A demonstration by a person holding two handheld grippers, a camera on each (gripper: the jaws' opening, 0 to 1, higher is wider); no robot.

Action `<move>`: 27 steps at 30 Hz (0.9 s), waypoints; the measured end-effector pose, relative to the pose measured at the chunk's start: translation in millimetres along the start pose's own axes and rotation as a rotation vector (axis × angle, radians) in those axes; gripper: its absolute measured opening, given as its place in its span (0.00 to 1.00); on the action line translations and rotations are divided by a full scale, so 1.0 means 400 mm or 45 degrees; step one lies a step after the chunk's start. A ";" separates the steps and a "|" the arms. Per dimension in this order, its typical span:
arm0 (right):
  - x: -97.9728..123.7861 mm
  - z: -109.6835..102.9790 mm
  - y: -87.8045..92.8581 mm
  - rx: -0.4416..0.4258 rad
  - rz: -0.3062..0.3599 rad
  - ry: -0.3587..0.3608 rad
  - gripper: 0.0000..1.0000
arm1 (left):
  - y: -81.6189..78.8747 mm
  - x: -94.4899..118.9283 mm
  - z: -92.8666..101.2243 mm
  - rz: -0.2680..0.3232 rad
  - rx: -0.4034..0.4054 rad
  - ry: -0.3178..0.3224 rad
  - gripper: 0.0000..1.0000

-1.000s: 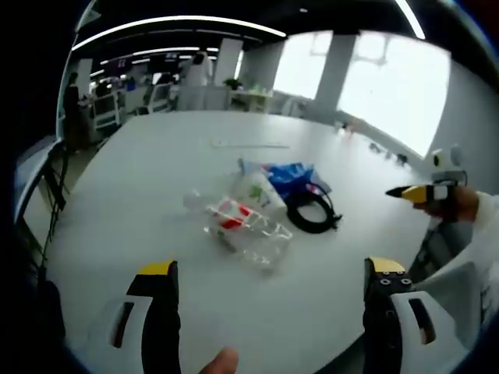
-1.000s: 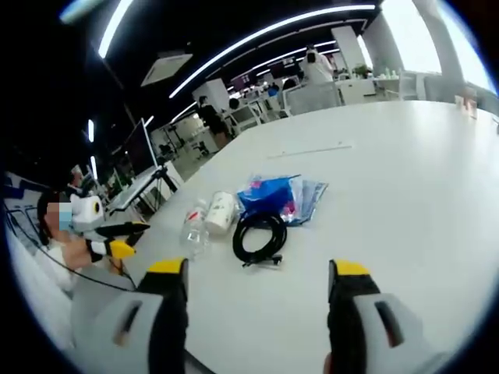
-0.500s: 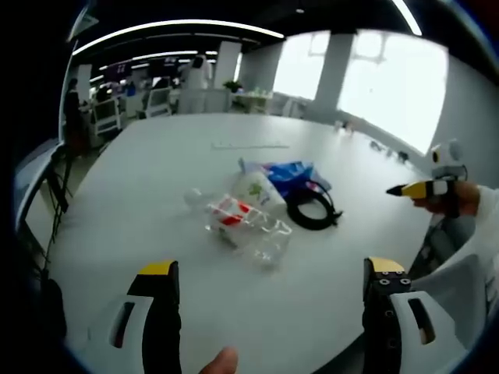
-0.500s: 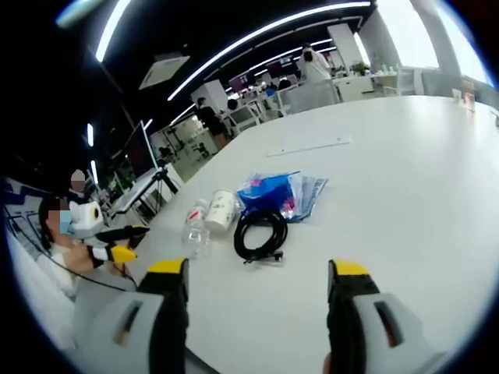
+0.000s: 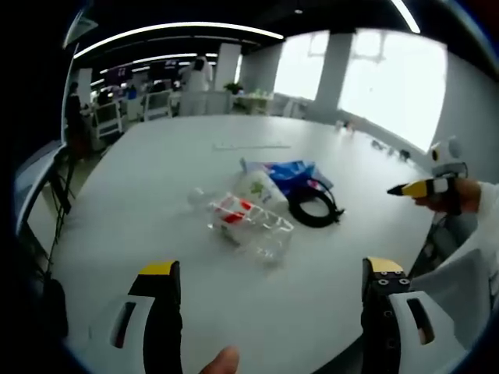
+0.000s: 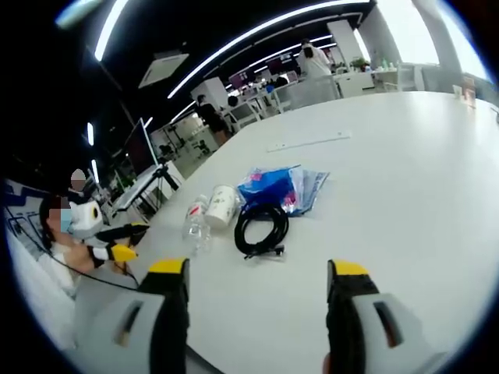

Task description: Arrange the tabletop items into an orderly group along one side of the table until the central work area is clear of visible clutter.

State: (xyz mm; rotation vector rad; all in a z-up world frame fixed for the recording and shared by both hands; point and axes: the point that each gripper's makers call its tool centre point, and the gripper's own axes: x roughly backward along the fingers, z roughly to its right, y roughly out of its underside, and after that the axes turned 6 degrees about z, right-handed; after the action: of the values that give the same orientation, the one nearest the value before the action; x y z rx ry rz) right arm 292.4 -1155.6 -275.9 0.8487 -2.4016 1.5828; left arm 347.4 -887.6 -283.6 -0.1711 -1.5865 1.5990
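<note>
A cluster lies mid-table: a clear plastic bottle [image 5: 245, 226] with a red label on its side, a white cylinder [image 5: 257, 187] with green print, a blue packet [image 5: 290, 174] and a coiled black cable [image 5: 313, 210]. In the right gripper view the same bottle [image 6: 193, 227], cylinder [image 6: 221, 206], blue packet [image 6: 274, 187] and cable [image 6: 261, 227] lie ahead. My left gripper [image 5: 269, 292] is open, short of the bottle. My right gripper [image 6: 257, 288] is open, just short of the cable. The right gripper's yellow tip [image 5: 417, 188] enters the left gripper view from the right; the left gripper [image 6: 117, 241] shows at far left.
A long white ruler-like strip [image 5: 251, 145] lies farther back on the white table [image 5: 140, 195]. Small items [image 5: 386, 152] sit near the far right edge by the windows. Desks, chairs and people stand beyond the table. A person sits at the table edge [image 6: 54, 257].
The views have drifted slightly; the clutter sits almost where it was. Both grippers remain open and nothing has been taken hold of.
</note>
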 end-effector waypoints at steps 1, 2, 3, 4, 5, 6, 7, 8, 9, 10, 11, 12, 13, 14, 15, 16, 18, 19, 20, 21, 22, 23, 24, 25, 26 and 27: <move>0.000 0.000 0.001 -0.002 0.000 0.000 0.71 | 0.002 0.001 0.000 -0.002 -0.003 -0.003 0.94; -0.001 -0.001 0.002 -0.005 -0.002 -0.003 0.71 | 0.003 0.003 0.001 -0.003 -0.005 -0.004 0.94; -0.002 -0.002 0.003 -0.005 -0.003 -0.004 0.71 | 0.006 0.004 -0.001 -0.003 -0.007 -0.007 0.94; -0.003 -0.004 0.004 -0.003 -0.008 -0.006 0.71 | 0.007 0.004 -0.002 -0.002 -0.008 -0.009 0.94; -0.003 -0.005 0.005 -0.001 -0.012 -0.008 0.71 | 0.010 0.005 -0.004 0.002 -0.010 -0.014 0.93; -0.004 -0.005 0.005 0.002 -0.015 -0.007 0.71 | 0.009 0.007 -0.005 0.010 -0.018 -0.019 0.92; -0.004 -0.003 0.004 0.001 -0.016 -0.006 0.71 | 0.005 0.011 -0.007 0.029 -0.041 -0.027 0.91; -0.004 -0.003 0.003 0.000 -0.016 -0.006 0.71 | 0.004 0.013 -0.006 0.036 -0.046 -0.028 0.91; -0.004 -0.003 0.001 0.000 -0.014 -0.007 0.70 | 0.003 0.015 -0.006 0.041 -0.048 -0.029 0.91; -0.004 -0.003 0.001 0.001 -0.013 -0.008 0.70 | 0.001 0.017 -0.004 0.053 -0.045 -0.025 0.92; -0.005 -0.003 0.001 0.005 -0.015 -0.008 0.70 | 0.000 0.018 -0.004 0.059 -0.040 -0.021 0.92; -0.005 -0.003 0.001 0.006 -0.017 -0.007 0.70 | 0.001 0.018 -0.004 0.060 -0.033 -0.021 0.92; -0.005 -0.004 0.001 0.007 -0.019 -0.006 0.70 | 0.003 0.018 -0.006 0.058 -0.033 -0.023 0.92; -0.005 -0.004 0.001 0.007 -0.019 -0.006 0.70 | 0.006 0.019 -0.008 0.056 -0.035 -0.028 0.92; -0.005 -0.005 0.001 0.006 -0.020 -0.007 0.70 | 0.007 0.019 -0.009 0.056 -0.034 -0.030 0.92; -0.006 -0.005 0.001 0.008 -0.020 -0.008 0.70 | 0.010 0.019 -0.012 0.058 -0.030 -0.033 0.92; -0.006 -0.005 0.003 0.010 -0.025 -0.009 0.70 | 0.010 0.021 -0.014 0.068 -0.008 -0.035 0.92; -0.006 -0.006 0.004 0.012 -0.027 -0.009 0.70 | 0.011 0.021 -0.013 0.068 -0.005 -0.034 0.92; -0.006 -0.005 0.005 0.012 -0.030 -0.008 0.70 | 0.012 0.020 -0.013 0.067 -0.004 -0.034 0.92; -0.006 -0.005 0.006 0.013 -0.032 -0.008 0.70 | 0.014 0.021 -0.012 0.066 -0.006 -0.034 0.92; -0.006 -0.006 0.007 0.014 -0.035 -0.009 0.70 | 0.016 0.021 -0.011 0.065 -0.007 -0.033 0.92; -0.006 -0.006 0.007 0.015 -0.037 -0.009 0.70 | 0.018 0.021 -0.011 0.064 -0.005 -0.032 0.92; -0.006 -0.006 0.008 0.016 -0.041 -0.008 0.70 | 0.019 0.021 -0.010 0.063 -0.001 -0.032 0.92; -0.006 -0.006 0.008 0.018 -0.044 -0.008 0.70 | 0.020 0.021 -0.010 0.063 0.002 -0.031 0.92; -0.006 -0.006 0.008 0.018 -0.044 -0.008 0.70 | 0.020 0.021 -0.011 0.065 0.002 -0.031 0.92; -0.006 -0.007 0.007 0.018 -0.043 -0.010 0.70 | 0.019 0.021 -0.009 0.068 0.002 -0.029 0.92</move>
State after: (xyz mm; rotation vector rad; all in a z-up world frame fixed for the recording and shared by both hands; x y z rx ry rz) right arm 292.5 -1151.5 -278.2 0.8948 -2.3712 1.5892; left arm 341.0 -878.1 -287.0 -0.1961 -1.6105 1.6484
